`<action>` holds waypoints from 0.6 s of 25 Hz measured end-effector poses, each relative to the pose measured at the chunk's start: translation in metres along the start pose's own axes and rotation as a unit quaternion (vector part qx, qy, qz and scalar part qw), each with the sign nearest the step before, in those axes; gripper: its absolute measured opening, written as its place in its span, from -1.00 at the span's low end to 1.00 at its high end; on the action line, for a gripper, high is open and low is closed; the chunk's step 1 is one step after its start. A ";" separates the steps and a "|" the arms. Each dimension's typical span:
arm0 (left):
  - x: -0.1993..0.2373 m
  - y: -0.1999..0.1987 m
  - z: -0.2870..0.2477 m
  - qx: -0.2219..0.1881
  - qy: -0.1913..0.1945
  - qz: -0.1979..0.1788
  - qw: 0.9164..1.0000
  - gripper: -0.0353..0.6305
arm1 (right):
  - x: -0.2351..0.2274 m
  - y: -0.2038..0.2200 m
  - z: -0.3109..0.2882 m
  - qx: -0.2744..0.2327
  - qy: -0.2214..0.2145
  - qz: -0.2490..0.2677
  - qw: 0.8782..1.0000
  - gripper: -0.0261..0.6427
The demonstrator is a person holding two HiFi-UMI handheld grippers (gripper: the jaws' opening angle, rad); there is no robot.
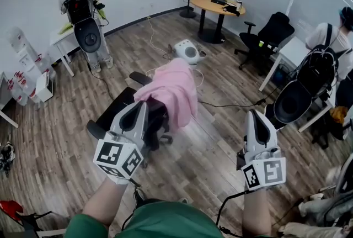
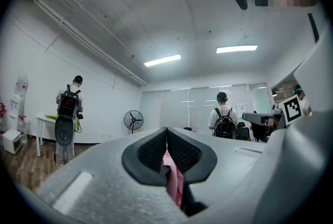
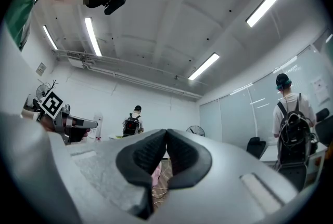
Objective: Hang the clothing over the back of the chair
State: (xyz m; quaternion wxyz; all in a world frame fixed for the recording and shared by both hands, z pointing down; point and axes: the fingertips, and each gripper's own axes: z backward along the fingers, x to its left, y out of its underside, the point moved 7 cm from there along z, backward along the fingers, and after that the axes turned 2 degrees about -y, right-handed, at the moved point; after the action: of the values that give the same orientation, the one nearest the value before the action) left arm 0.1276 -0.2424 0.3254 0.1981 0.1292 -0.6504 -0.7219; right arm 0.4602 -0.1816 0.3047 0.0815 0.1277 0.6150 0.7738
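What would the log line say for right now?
clothing: pink, draped over chair back | left hand-held gripper: shut | right hand-held gripper: shut, empty

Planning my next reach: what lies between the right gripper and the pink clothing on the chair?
In the head view, only wood floor crossed by a black cable lies between right gripper and clothing.

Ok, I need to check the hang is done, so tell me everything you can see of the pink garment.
The pink garment looks like soft, plain fabric, no print visible. It is draped over the backrest of the black office chair, bunched on top and hanging in loose folds down its rear. The chair bears it; the left tool is shut near its edge, contact unclear. Its type can't be told.
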 end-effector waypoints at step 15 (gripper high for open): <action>0.005 -0.001 0.015 0.008 -0.040 -0.011 0.999 -0.86 | -0.010 0.009 0.003 -0.010 -0.004 -0.024 1.000 -0.91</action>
State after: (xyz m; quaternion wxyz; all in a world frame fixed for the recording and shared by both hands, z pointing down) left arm 0.1165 -0.2314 0.3265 0.1632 0.1092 -0.6620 -0.7234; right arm 0.4712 -0.1836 0.3127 0.1035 0.1151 0.6099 0.7772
